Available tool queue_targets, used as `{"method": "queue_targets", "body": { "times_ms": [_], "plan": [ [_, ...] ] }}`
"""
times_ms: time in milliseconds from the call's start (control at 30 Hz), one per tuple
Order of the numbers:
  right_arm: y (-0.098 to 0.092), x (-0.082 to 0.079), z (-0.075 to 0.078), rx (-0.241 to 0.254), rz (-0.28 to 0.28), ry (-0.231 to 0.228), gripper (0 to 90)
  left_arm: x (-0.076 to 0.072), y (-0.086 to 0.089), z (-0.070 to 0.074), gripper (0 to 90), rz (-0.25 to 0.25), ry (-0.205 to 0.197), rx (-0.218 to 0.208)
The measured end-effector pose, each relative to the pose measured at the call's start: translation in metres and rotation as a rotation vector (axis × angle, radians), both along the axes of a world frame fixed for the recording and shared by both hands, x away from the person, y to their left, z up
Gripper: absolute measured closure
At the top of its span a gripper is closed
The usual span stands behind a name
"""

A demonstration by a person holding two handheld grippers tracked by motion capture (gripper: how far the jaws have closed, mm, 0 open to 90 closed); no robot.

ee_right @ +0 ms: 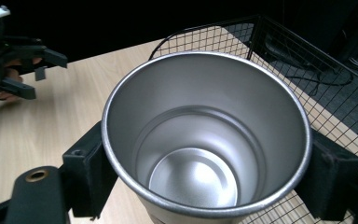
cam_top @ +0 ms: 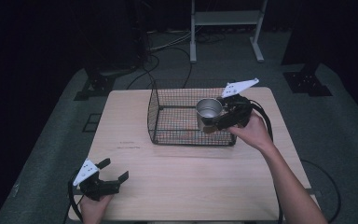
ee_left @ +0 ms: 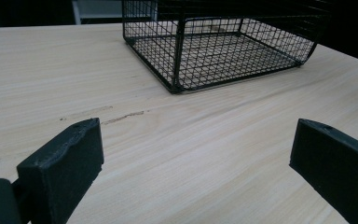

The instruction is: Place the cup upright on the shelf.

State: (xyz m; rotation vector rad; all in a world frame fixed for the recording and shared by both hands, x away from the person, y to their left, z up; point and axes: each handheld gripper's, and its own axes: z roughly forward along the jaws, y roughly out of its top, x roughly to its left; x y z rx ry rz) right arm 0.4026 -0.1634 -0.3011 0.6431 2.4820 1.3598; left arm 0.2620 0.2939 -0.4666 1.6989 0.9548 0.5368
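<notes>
A shiny metal cup (cam_top: 208, 112) is held upright and empty over the right part of the black wire basket (cam_top: 168, 122). My right gripper (cam_top: 214, 122) is shut on it, one jaw on each side of the cup (ee_right: 205, 140) in the right gripper view. My left gripper (cam_top: 113, 170) rests open near the table's front left corner with nothing between its jaws. In the left gripper view the basket (ee_left: 214, 46) lies ahead across bare wood, and my left gripper (ee_left: 196, 163) has its jaws spread wide.
The light wooden table (cam_top: 186, 182) carries the basket at its far middle. A white metal frame (cam_top: 226, 21) stands on the floor behind, with cables (cam_top: 168, 51) and dark stands around it. The left gripper (ee_right: 44, 74) appears far off in the right gripper view.
</notes>
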Motion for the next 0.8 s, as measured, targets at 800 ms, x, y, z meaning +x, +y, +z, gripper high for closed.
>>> {"method": "queue_targets", "body": {
  "times_ms": [800],
  "plan": [
    [0.035, 0.039, 0.01, -0.043, -0.016, -0.001, 17.5, 0.0, 0.002, 0.0, 1.5, 0.007, 0.021, -0.013]
  ]
}}
